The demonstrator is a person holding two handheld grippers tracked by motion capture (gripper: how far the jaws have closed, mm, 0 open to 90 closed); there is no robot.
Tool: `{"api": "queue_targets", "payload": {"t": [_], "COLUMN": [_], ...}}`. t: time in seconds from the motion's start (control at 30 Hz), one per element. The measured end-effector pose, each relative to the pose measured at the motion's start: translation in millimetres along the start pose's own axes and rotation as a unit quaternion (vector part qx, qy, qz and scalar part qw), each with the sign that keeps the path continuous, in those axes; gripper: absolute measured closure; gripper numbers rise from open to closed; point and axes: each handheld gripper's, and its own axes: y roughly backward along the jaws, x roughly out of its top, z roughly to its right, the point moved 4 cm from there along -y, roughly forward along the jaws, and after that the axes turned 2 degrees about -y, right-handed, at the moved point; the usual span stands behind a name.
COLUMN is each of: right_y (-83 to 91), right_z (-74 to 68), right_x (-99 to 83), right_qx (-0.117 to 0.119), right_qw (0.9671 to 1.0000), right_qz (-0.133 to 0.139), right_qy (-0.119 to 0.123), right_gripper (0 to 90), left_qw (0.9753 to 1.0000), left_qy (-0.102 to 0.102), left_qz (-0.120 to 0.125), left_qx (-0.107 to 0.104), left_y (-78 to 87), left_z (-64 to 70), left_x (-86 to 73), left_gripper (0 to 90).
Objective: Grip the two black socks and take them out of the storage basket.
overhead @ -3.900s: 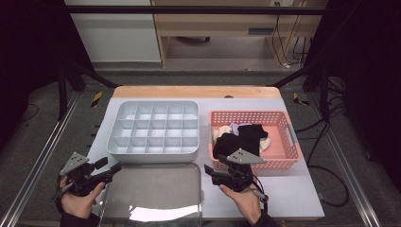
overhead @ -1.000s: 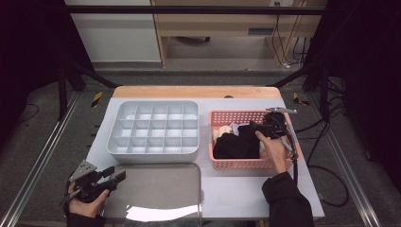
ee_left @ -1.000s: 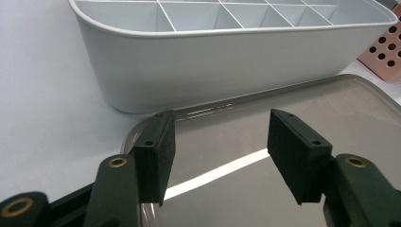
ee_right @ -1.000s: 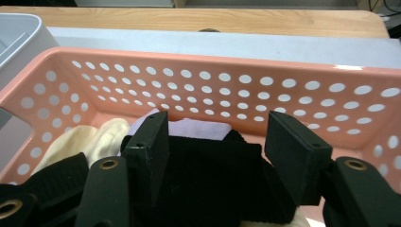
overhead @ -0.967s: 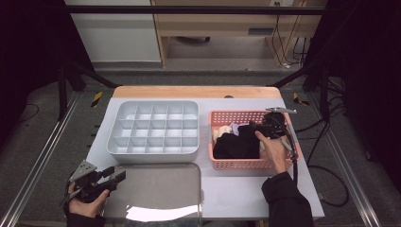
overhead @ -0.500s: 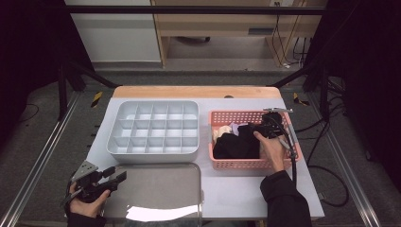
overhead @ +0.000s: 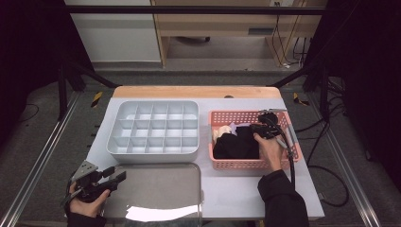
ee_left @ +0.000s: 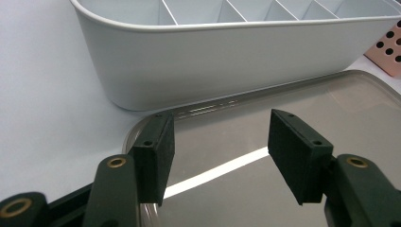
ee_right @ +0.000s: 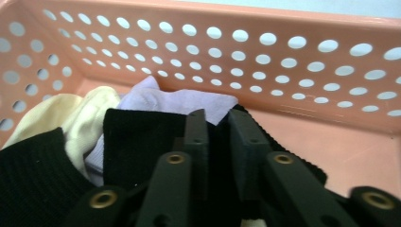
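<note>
High view shows your right gripper down in the pink perforated plastic basket, on the black ribbed sock, while the left gripper waits over the clear flat lid. Left gripper view has its jaws wide apart, holding nothing. Right gripper view has the jaws pinched on a fold of that sock; lift straight up so the lilac cloth and cream sock stay behind.

The basket is perforated pink plastic, smooth and slightly glossy. In it lie a black ribbed knit cloth, a lilac cloth and a cream cloth, all matt. The compartment tray is smooth grey plastic; the near lid is glossy and reflective.
</note>
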Motion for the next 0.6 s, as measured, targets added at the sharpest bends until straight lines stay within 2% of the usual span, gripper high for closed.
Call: {"api": "queue_targets", "payload": {"t": [0.23,0.37,0.6], "right_y": [4.4,12.2,31.7], "right_z": [0.3,-1.0,-3.5], "right_x": [1.5,5.6,10.3], "right_qx": [0.010,0.017,0.031], "right_qw": [0.9999,0.9990,0.9968], "right_qz": [0.010,0.042,0.074], "right_qy": [-0.001,0.000,0.001], "right_gripper": [83.6,83.6,83.8], "left_qw": [1.0000,1.0000,1.0000], "left_qy": [0.001,0.000,0.001], "left_qz": [0.001,0.001,0.000], "left_qx": [0.001,0.002,0.005], "left_y": [0.2,0.2,0.3], "left_z": [0.2,0.2,0.4], "left_x": [0.1,0.1,0.0], "left_gripper": [41.2,41.2,40.6]}}
